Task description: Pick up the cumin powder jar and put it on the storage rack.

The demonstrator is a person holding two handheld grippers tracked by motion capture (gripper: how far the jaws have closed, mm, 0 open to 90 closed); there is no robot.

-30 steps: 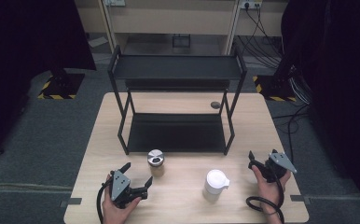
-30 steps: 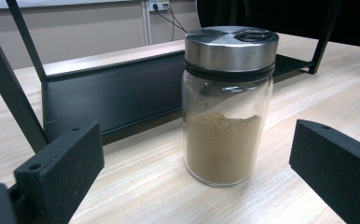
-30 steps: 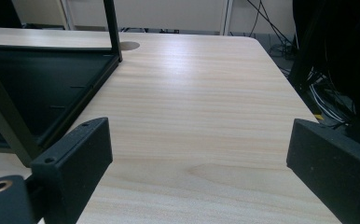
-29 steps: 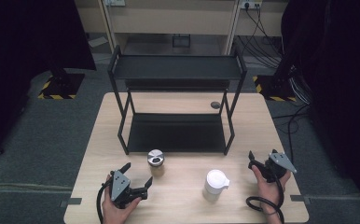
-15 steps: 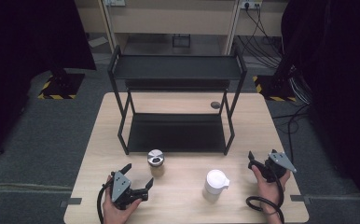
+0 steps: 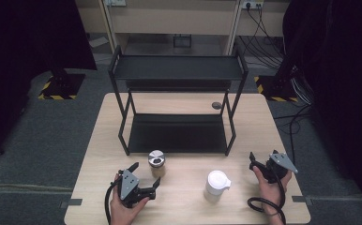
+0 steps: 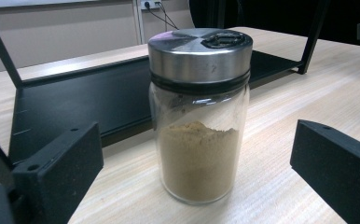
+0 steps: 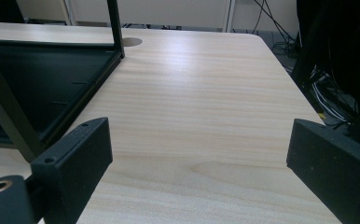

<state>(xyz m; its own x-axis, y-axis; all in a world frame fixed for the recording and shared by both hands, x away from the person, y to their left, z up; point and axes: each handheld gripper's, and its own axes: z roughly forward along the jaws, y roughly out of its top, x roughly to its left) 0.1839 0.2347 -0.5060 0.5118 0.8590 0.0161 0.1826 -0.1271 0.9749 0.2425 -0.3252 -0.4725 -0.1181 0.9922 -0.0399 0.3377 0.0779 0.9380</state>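
A glass spice jar (image 6: 156, 162) with a steel lid and tan powder inside stands upright near the table's front, just ahead of the rack. In the left gripper view the jar (image 7: 199, 116) sits between and slightly beyond the two wide-apart jaws. My left gripper (image 6: 145, 178) rests at the front left, open, pointing at the jar from just short of it. A white lidded cup (image 6: 215, 185) stands at front centre. My right gripper (image 6: 253, 161) is held at the front right, open, with bare tabletop between its jaws (image 8: 201, 154).
A black two-tier metal rack (image 6: 177, 105) occupies the middle of the wooden table (image 6: 263, 122), with its lower shelf (image 8: 33, 79) showing in the right gripper view. A round cable hole (image 6: 216, 105) lies behind the rack. Cables trail off past the table's far right edge.
The left gripper has shifted slightly along the front edge, still near the jar. The right gripper has barely moved. Jar and cup stay in place.
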